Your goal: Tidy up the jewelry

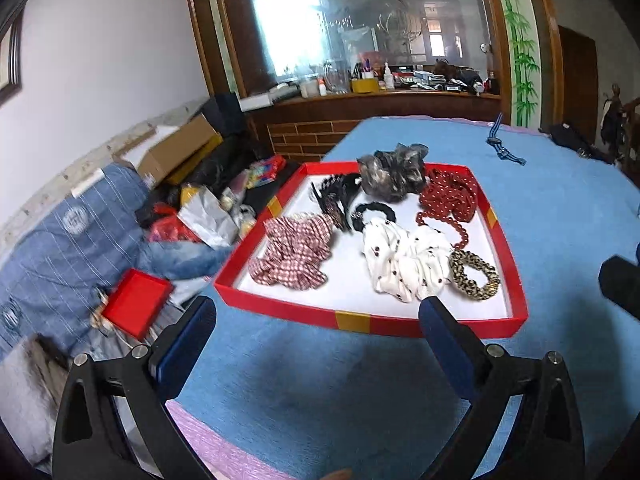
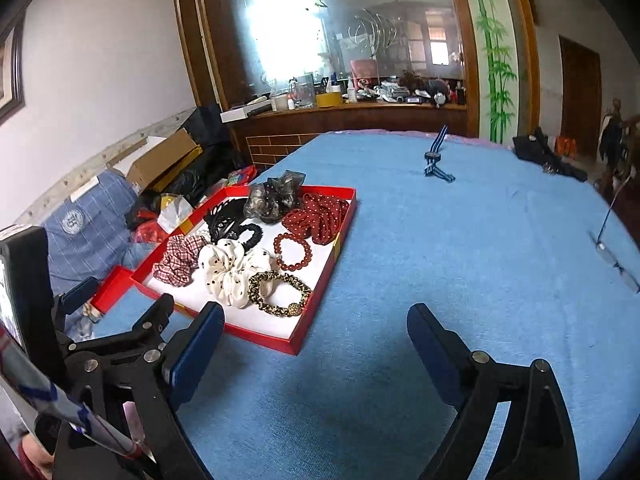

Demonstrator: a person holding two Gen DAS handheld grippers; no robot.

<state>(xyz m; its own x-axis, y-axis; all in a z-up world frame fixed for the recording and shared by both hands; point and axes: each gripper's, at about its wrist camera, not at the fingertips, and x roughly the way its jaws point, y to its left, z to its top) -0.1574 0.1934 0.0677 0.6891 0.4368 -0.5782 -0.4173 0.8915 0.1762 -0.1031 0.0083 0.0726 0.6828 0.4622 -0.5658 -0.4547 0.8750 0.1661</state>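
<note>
My left gripper (image 1: 316,316) hung just short of the red tray's (image 1: 360,322) near rim; my right gripper (image 2: 316,322) hung over bare blue surface (image 2: 460,260) beside the tray's right corner. Both sets of jaws stood wide apart, holding nothing and touching nothing.

The tray lay on the surface near its left edge and carried the pieces: a checked scrunchie (image 1: 294,252), a white dotted scrunchie (image 1: 404,258), a leopard-print hair tie (image 1: 474,270), a red bead bracelet (image 2: 292,251), a red dotted scrunchie (image 2: 320,214), a black hair clip (image 2: 224,214) and a grey gauze scrunchie (image 1: 394,174). A striped blue strap (image 2: 434,160) lay well apart from the tray, farther out on the surface — seemingly the one piece not yet gathered. Eyeglasses (image 2: 616,256) lay near the right edge.

In my judgement the step in hand was choosing the next piece. To do it well, I would have brought one gripper down squarely over a single item — closing on the bulk of the fabric, not a loose fold — since the white scrunchie touched both the leopard tie and a black hair tie (image 1: 374,212) and could have dragged them along.
</note>
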